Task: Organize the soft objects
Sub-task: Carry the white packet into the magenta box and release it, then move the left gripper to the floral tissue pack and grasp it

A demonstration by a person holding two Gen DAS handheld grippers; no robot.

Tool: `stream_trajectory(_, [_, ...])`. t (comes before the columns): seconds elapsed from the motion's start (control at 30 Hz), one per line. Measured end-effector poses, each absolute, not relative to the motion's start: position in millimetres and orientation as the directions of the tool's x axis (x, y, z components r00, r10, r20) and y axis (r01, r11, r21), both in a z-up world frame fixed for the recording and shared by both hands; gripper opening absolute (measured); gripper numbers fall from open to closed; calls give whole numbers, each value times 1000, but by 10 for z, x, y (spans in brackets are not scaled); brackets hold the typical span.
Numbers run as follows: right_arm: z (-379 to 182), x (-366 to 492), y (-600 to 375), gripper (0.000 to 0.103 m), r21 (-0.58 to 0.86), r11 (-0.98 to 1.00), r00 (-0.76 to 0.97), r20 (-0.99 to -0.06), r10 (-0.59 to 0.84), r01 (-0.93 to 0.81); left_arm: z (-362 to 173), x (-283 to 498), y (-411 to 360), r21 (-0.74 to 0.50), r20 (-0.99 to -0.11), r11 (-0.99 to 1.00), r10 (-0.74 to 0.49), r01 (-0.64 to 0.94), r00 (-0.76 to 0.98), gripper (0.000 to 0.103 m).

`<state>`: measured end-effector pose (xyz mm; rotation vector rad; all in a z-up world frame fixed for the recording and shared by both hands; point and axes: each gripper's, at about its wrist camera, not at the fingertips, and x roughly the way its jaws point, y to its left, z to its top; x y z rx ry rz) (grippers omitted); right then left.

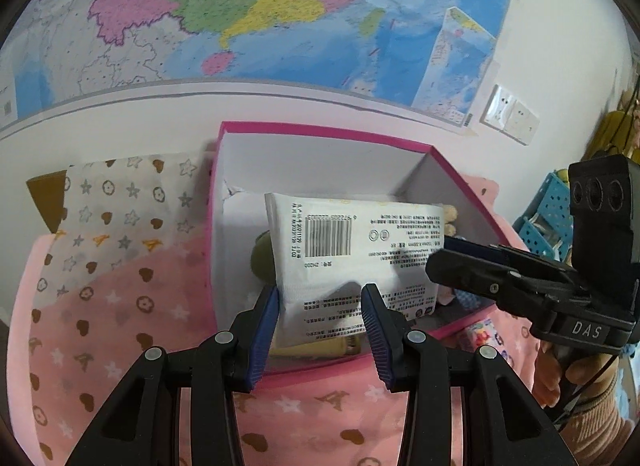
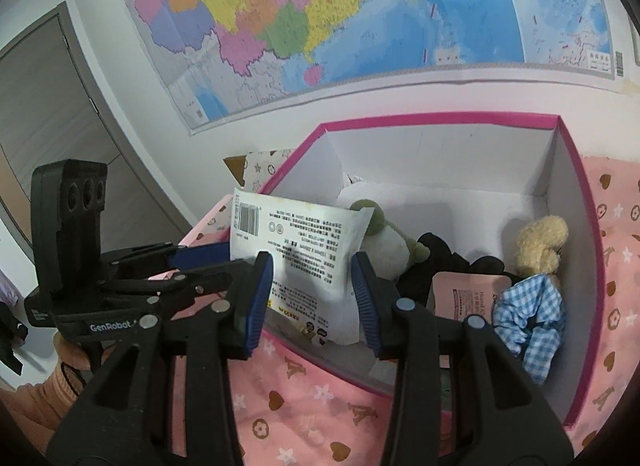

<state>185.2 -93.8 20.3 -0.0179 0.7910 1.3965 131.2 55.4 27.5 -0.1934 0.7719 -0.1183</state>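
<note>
A white tissue pack (image 1: 352, 250) with a barcode leans tilted inside the pink-rimmed white box (image 1: 320, 133); it also shows in the right wrist view (image 2: 304, 254). My left gripper (image 1: 320, 298) is open, its fingers on either side of the pack's lower edge. My right gripper (image 2: 312, 270) is open too, its jaws on either side of the pack, and reaches in from the right (image 1: 460, 258). In the box lie a green-and-white plush (image 2: 392, 242), a tan plush (image 2: 540, 242), a blue checked scrunchie (image 2: 528, 314), a pink packet (image 2: 464, 294) and black fabric (image 2: 444, 258).
The box sits on a pink patterned blanket (image 1: 120, 326). A map (image 1: 240, 5) covers the wall behind. A blue perforated basket (image 1: 548, 217) stands at the right. A grey door (image 2: 48, 113) is at the left in the right wrist view.
</note>
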Motion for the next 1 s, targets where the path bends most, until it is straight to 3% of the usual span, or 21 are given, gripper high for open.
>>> stream_trajectory(0.1, [160, 1863, -899, 45, 439, 225, -40, -518, 854, -870, 254, 1337, 607, -213, -687, 977, -155, 6, 710, 42])
stream_trajectory(0.17, [125, 1855, -868, 53, 440, 226, -53, -537, 842, -869, 249, 1337, 652, -217, -686, 976, -137, -21, 714, 44])
stream_trajectory(0.43, [176, 1795, -1064, 54, 401, 243, -8, -531, 848, -883, 316, 1222, 660, -205, -659, 978, -107, -41, 745, 47])
stream_trajectory(0.8, [365, 1631, -1916, 54, 383, 262, 69, -450, 890, -886, 443, 784, 277, -231, -573, 966, -233, 118, 786, 59])
stream_trajectory(1.0, [150, 1701, -2381, 54, 401, 356, 133, -486, 864, -844, 307, 692, -52, -258, -587, 942, -330, 215, 740, 61])
